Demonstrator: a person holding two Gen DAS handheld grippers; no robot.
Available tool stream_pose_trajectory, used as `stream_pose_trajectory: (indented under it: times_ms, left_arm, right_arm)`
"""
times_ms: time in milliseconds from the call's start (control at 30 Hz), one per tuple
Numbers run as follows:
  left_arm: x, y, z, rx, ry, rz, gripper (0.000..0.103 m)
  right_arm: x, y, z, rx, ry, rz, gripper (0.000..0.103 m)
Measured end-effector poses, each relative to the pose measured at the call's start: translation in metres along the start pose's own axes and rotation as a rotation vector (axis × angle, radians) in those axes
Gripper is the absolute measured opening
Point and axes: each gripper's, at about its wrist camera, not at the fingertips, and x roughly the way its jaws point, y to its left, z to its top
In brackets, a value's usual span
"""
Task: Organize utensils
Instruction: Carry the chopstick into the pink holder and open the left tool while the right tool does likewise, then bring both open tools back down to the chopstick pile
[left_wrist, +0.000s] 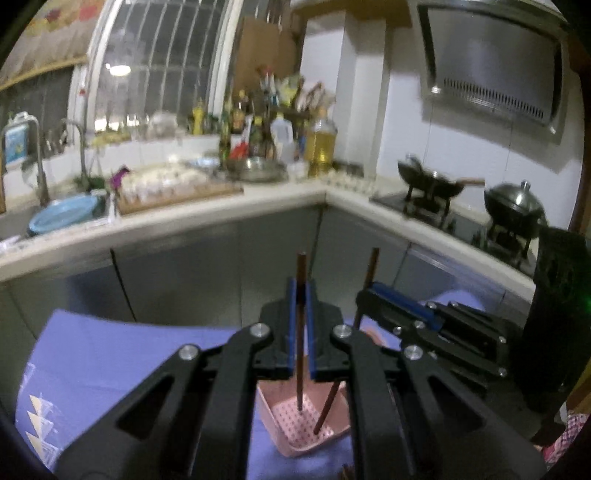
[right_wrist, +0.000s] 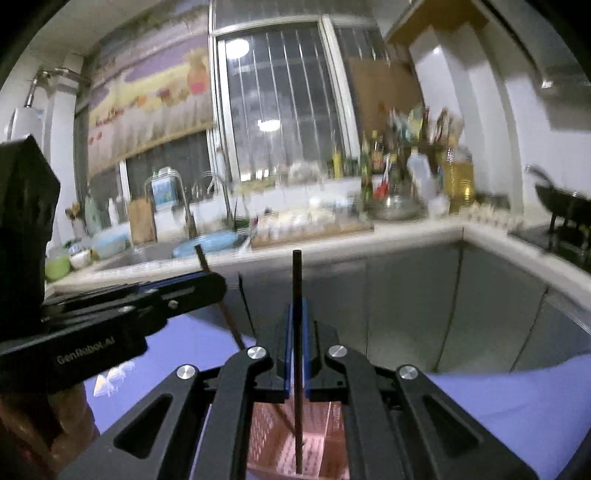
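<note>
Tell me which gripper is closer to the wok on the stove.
Right, likely. The right gripper is on the wok side; the left gripper is farther left.

Black tongs (left_wrist: 301, 295), blue finger pads (left_wrist: 291, 317), silver screws; "GenRobot.AI" lettering on left body.

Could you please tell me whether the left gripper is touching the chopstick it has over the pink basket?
Touching. The left wrist view shows the left gripper with its blue-padded fingers closed on the dark chopstick, no gap visible, its lower end inside the pink basket.
</note>
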Motion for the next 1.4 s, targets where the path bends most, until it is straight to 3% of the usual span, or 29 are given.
stream_pose_trajectory:
  times_ms: [100,200,267,300,367,433,600,700,767,900,1067,1300,1367,1400]
  left_arm:
    - [0.015,0.001,-0.013,-0.017,0.054,0.015,0.007]
    - [0.012,0.003,-0.016,-0.035,0.039,0.04,0.043]
    - [-0.003,0.004,-0.014,-0.053,-0.024,0.054,0.052]
    - [-0.012,0.006,-0.013,-0.061,-0.055,0.064,0.053]
    - [-0.031,0.008,-0.009,-0.077,-0.099,0.081,0.053]
    - [-0.052,0.01,-0.007,-0.094,-0.153,0.1,0.053]
    - [-0.116,0.015,-0.03,-0.136,-0.278,0.156,0.053]
    - [-0.145,0.02,-0.065,-0.162,-0.289,0.16,0.053]
    - [-0.151,0.021,-0.095,-0.17,-0.232,0.157,0.053]
    - [-0.138,0.019,-0.158,-0.167,-0.031,0.132,0.053]
    - [-0.119,0.013,-0.216,-0.16,0.143,0.122,0.053]
    - [-0.107,0.012,-0.256,-0.166,0.272,0.122,0.053]
    - [-0.108,0.014,-0.26,-0.177,0.285,0.122,0.053]
    - [-0.108,0.015,-0.261,-0.177,0.29,0.121,0.053]
  right_arm:
    - [0.007,0.0,-0.007,0.014,0.024,0.025,0.005]
    - [0.003,-0.001,-0.007,0.058,0.032,0.007,0.007]
    - [-0.004,-0.003,-0.004,0.091,0.025,0.026,0.013]
    - [-0.006,-0.003,-0.003,0.094,0.019,0.027,0.015]
    - [-0.019,0.0,0.0,0.091,-0.013,0.021,0.04]
    - [-0.039,0.006,0.001,0.08,-0.067,0.01,0.055]
    - [-0.091,0.019,-0.008,0.065,-0.17,0.014,0.057]
    - [-0.129,0.027,-0.038,0.071,-0.201,0.039,0.08]
    - [-0.147,0.03,-0.068,0.093,-0.181,0.03,0.093]
    - [-0.153,0.024,-0.13,0.164,0.018,-0.002,0.094]
    - [-0.153,0.012,-0.189,0.273,0.208,-0.07,0.094]
    - [-0.157,0.013,-0.215,0.266,0.312,-0.144,0.094]
    - [-0.153,0.007,-0.22,0.28,0.357,-0.162,0.089]
    - [-0.149,0.005,-0.223,0.289,0.388,-0.171,0.08]
